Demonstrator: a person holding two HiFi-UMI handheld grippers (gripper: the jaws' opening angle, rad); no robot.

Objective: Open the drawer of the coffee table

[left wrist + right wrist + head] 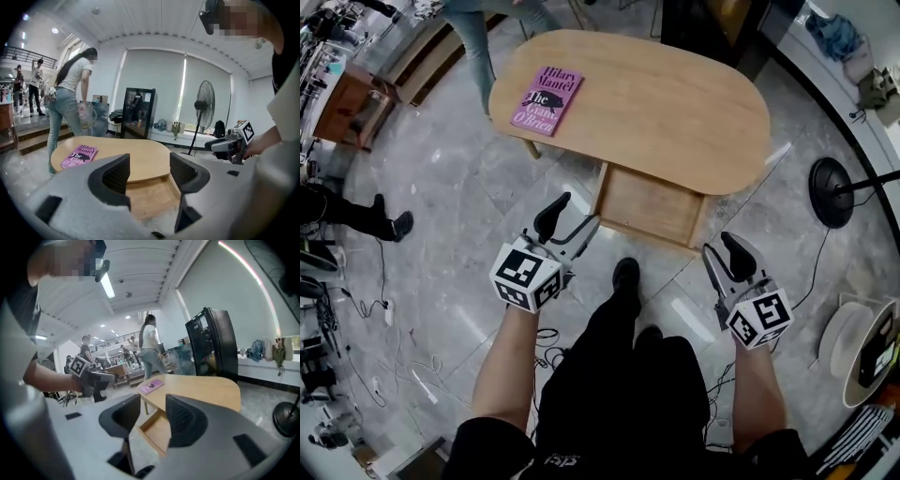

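The oval wooden coffee table [656, 103] stands ahead of me, and its drawer [649, 204] is pulled out toward me from under the near edge, showing a bare wooden bottom. A purple book [547, 99] lies on the tabletop's left end. My left gripper [567, 217] hangs in the air left of the drawer's front, open with nothing between its fingers. My right gripper [722, 255] is held to the right of the drawer's near corner, also open and holding nothing. Neither touches the drawer. In the left gripper view the drawer [147, 197] shows through the gap between the jaws.
A person [473, 37] stands at the table's far left. A fan's round base [831, 192] sits on the floor to the right, and a black cabinet [138, 112] is behind the table. Cables [389, 319] trail over the floor at left. My shoes [626, 277] are just before the drawer.
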